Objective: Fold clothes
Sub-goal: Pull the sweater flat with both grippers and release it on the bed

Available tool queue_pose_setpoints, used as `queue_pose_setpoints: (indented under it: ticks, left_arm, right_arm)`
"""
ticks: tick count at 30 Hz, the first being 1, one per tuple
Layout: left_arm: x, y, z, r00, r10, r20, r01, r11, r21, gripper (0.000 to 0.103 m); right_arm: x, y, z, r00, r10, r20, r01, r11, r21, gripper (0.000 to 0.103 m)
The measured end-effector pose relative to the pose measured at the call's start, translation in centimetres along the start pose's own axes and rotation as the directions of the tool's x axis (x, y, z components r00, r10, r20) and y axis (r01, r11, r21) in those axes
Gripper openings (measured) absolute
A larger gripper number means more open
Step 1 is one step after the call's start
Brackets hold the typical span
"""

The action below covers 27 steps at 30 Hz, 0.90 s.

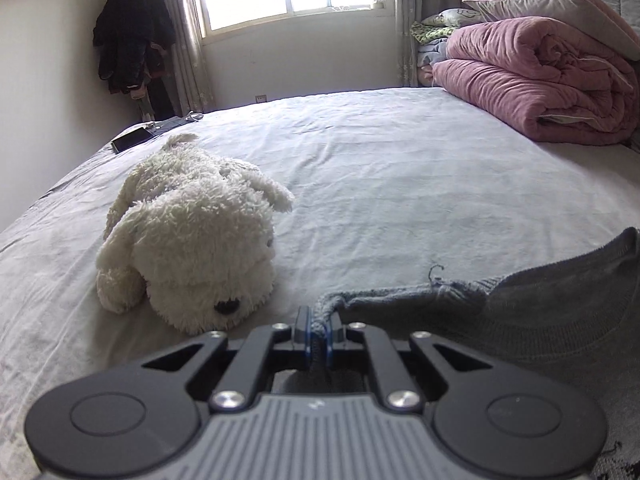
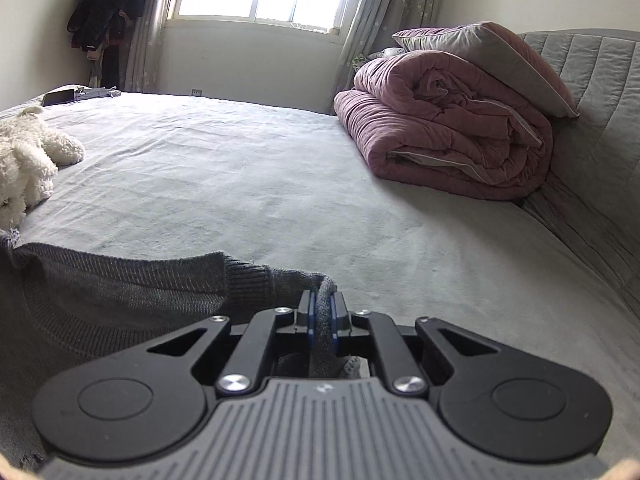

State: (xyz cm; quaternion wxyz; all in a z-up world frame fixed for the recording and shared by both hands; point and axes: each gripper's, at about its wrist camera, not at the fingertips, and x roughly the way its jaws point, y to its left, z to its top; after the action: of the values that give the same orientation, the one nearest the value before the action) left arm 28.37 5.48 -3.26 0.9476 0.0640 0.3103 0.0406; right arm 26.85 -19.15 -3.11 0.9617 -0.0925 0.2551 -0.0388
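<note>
A grey knitted sweater (image 1: 532, 320) hangs just above the pale bed sheet (image 1: 380, 184), stretched between both grippers. My left gripper (image 1: 319, 316) is shut on one ribbed corner of it, and the cloth spreads off to the right. In the right wrist view the same sweater (image 2: 120, 292) spreads to the left, with its ribbed edge pinched in my right gripper (image 2: 323, 308), which is shut on it. A bunch of the knit shows behind each pair of pads.
A white plush dog (image 1: 192, 240) lies on the bed left of the sweater. A folded pink quilt (image 2: 444, 128) with a pillow on top sits at the far right by the grey headboard (image 2: 592, 92). A phone (image 1: 132, 139) lies at the bed's far left corner. Dark clothes (image 1: 132, 32) hang beside the window.
</note>
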Motion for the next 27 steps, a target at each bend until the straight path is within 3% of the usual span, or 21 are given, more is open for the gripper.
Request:
queue_pose_setpoints:
  ticks: [7,12,18,20,22,24,27]
  left_arm:
    - [4.5,-0.4,-2.9,0.999,0.023,0.028,-0.023,1.0,0.002,0.007]
    - [4.7,1.7,-3.3,0.997,-0.064,0.031,0.067,0.991,-0.115,0.007]
    - [5.3,4.0,-3.9,0.983,-0.175,0.052,0.183,0.942,-0.28,0.012]
    - [5.2,4.5,-4.1,0.976,-0.209,0.067,0.22,0.924,-0.313,0.017]
    - [5.2,4.9,-4.3,0.962,-0.258,0.086,0.272,0.901,-0.337,0.034]
    - [5.3,4.8,-4.1,0.954,-0.286,0.093,0.3,0.892,-0.338,0.048]
    - [5.3,4.4,-3.9,0.947,-0.306,0.095,0.32,0.889,-0.327,0.053]
  right_arm:
    - [4.3,2.1,-2.3,0.998,0.019,-0.054,-0.02,1.0,-0.01,0.009]
    - [4.8,2.1,-2.7,0.997,0.042,-0.06,-0.043,0.999,-0.004,0.014]
    - [4.7,2.1,-2.9,0.997,0.05,-0.056,-0.05,0.999,0.004,0.016]
    - [4.6,2.1,-2.9,0.998,0.043,-0.046,-0.042,0.999,0.012,0.017]
    - [4.6,1.6,-2.9,0.999,0.029,-0.032,-0.028,0.999,0.04,0.023]
    - [4.3,0.9,-3.0,1.0,0.019,-0.017,-0.017,0.996,0.083,0.045]
    - [4.6,-0.1,-2.9,0.998,0.058,-0.027,-0.054,0.988,0.143,0.05]
